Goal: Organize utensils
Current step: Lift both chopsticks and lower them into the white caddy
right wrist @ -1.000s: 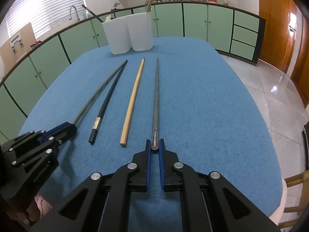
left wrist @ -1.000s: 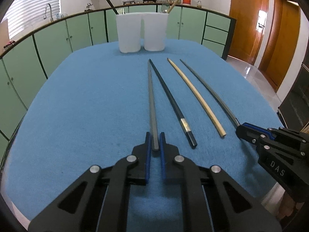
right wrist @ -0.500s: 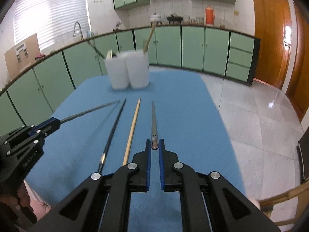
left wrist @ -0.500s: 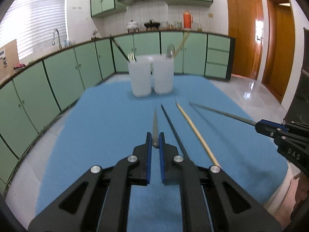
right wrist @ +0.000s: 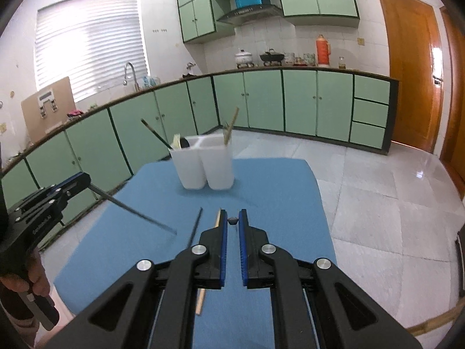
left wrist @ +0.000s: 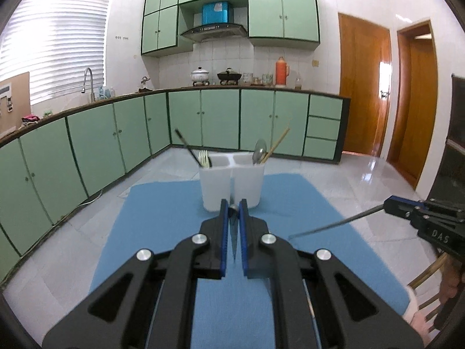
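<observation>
My left gripper [left wrist: 233,203] is shut on the end of a grey chopstick [left wrist: 234,244], which hangs down between the jaws above the blue table [left wrist: 162,221]. In the right wrist view that chopstick [right wrist: 136,213] slants down from the left gripper [right wrist: 85,179]. My right gripper [right wrist: 233,213] is shut on a second grey chopstick [right wrist: 233,220], seen end-on. From the left wrist view it [left wrist: 334,225] slopes down from the right gripper [left wrist: 388,203]. A black chopstick [right wrist: 194,228] and a wooden chopstick [right wrist: 200,302] lie on the cloth. The white two-part holder [left wrist: 232,186] stands at the far edge.
The holder [right wrist: 203,168] has a fork [left wrist: 204,158] and a dark stick in its left part, a spoon [left wrist: 259,151] and a wooden stick in its right. Green cabinets [left wrist: 87,151] run behind the table. A person's hand [right wrist: 17,279] grips the left tool's handle.
Both grippers have risen off the table, each lifting its grey chopstick by the near end. The black and wooden chopsticks stayed on the cloth.
</observation>
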